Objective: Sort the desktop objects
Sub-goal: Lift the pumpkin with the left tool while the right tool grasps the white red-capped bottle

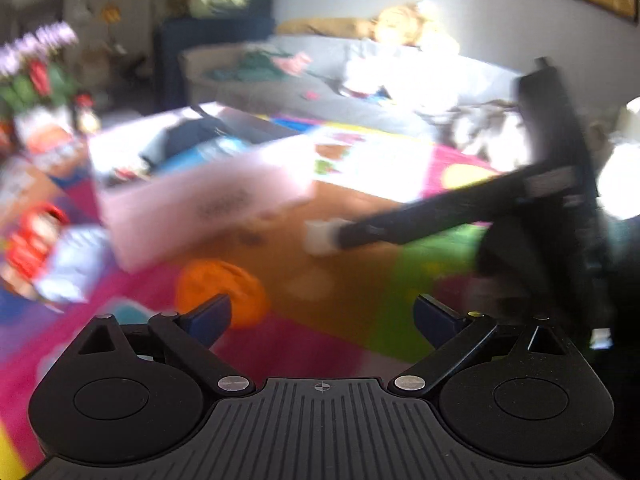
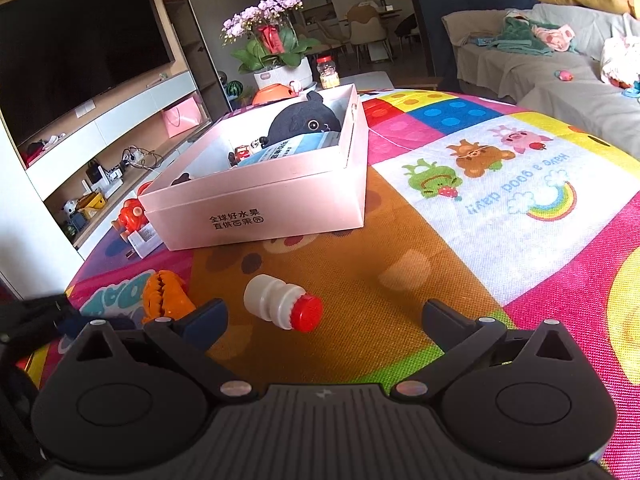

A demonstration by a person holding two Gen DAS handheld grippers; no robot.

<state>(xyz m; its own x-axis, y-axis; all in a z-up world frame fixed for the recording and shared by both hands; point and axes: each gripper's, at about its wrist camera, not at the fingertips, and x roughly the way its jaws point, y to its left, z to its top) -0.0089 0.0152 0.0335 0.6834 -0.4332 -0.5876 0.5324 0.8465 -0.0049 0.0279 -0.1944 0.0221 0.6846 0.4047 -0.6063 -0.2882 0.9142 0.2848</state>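
Right gripper [image 2: 324, 320] spread wide, nothing between the fingers. Small white bottle [image 2: 280, 307] with a red cap lying on its side on the brown patch of the play mat [image 2: 500, 220], just ahead between the two fingertips, a touch toward 11 o'clock, cap pointing to 4 o'clock. Orange toothy toy [image 2: 166, 296] at 10 o'clock, right next to the left fingertip. Further out at 12 o'clock, open pink box [image 2: 260, 204] with a black plush [image 2: 304, 122] and some packets inside. Red toy [image 2: 130, 214] tucked against the box's left corner. Beyond that, potted orchid [image 2: 272, 40] at 12, TV [image 2: 80, 52] at 10, grey sofa [image 2: 560, 76] at 2.

Left gripper [image 1: 322, 314] also wide open and holding nothing. Whole view pretty smeared with blur. Orange toy [image 1: 222, 294] just off the left fingertip at 11 o'clock. Same pink box [image 1: 200, 208] further out at 11. Other gripper [image 1: 460, 210] reaching in from 2 o'clock, with the white bottle [image 1: 322, 236] at its tip; too blurry to tell if touching.
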